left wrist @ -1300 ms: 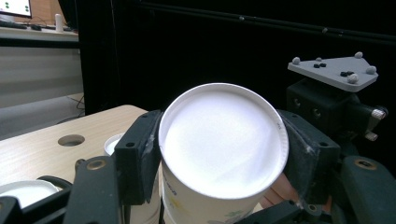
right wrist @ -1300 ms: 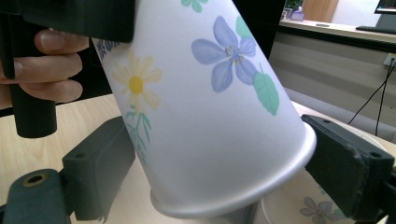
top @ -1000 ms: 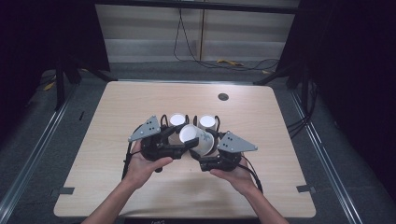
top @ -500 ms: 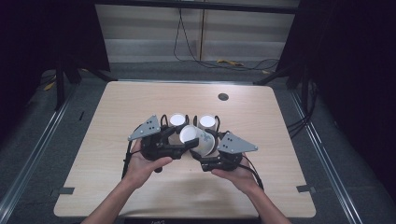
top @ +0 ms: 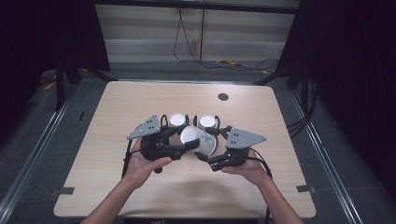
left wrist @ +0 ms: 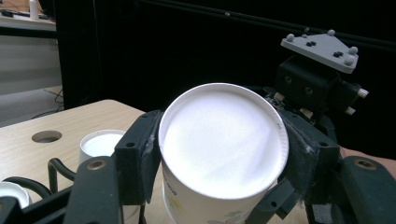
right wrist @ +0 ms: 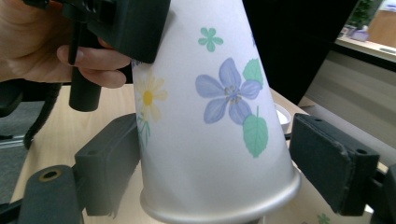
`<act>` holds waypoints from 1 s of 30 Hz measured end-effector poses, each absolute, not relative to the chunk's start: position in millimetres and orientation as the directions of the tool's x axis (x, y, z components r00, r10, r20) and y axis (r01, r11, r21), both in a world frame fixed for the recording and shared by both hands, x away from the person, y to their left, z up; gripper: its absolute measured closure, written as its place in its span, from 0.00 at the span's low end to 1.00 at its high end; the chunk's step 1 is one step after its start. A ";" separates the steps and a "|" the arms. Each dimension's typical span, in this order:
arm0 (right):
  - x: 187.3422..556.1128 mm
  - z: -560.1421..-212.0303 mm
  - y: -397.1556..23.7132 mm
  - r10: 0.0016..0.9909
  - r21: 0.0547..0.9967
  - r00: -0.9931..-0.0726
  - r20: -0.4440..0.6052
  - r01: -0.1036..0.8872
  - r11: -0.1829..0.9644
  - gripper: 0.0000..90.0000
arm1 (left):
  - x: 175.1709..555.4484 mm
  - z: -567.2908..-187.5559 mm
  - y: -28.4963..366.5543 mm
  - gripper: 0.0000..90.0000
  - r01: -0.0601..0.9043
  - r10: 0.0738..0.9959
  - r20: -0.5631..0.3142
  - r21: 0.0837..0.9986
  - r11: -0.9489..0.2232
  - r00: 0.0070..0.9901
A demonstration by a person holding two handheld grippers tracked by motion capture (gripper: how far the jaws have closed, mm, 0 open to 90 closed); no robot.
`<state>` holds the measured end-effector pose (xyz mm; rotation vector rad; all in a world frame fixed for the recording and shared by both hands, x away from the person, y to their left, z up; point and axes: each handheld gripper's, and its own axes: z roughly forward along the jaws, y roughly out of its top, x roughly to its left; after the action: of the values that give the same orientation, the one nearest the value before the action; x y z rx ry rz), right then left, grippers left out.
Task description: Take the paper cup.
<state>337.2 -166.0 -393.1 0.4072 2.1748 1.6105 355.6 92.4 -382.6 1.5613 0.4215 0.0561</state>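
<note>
My left tool [top: 189,145] clamps the cup [top: 198,140] near the table [top: 280,186] centre; my right tool [top: 204,157], at its 4 o'clock, has just been closing around it, one pad apart. Next: finish closing, pull apart.

Looking along the left gripper [left wrist: 223,154], its two black jaws clamp the sides of a white paper cup [left wrist: 219,149], whose flat round end faces the camera. Behind it sits the other gripper [left wrist: 317,84] with its grey three-cornered plate on top. Down left, a small white cup [left wrist: 100,144] stands on the wooden table [left wrist: 70,121], near a round hole [left wrist: 46,136].
</note>
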 end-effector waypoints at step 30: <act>347.8 -399.3 -167.9 0.338 0.960 -0.940 -0.047 0.051 0.275 0.33 | 356.5 -384.2 92.1 0.38 0.238 0.267 -0.231 0.971 0.004 0.936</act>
<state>347.8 -167.9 -399.3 0.3593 2.3033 1.7207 356.5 92.1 -384.2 1.5803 0.4013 0.0237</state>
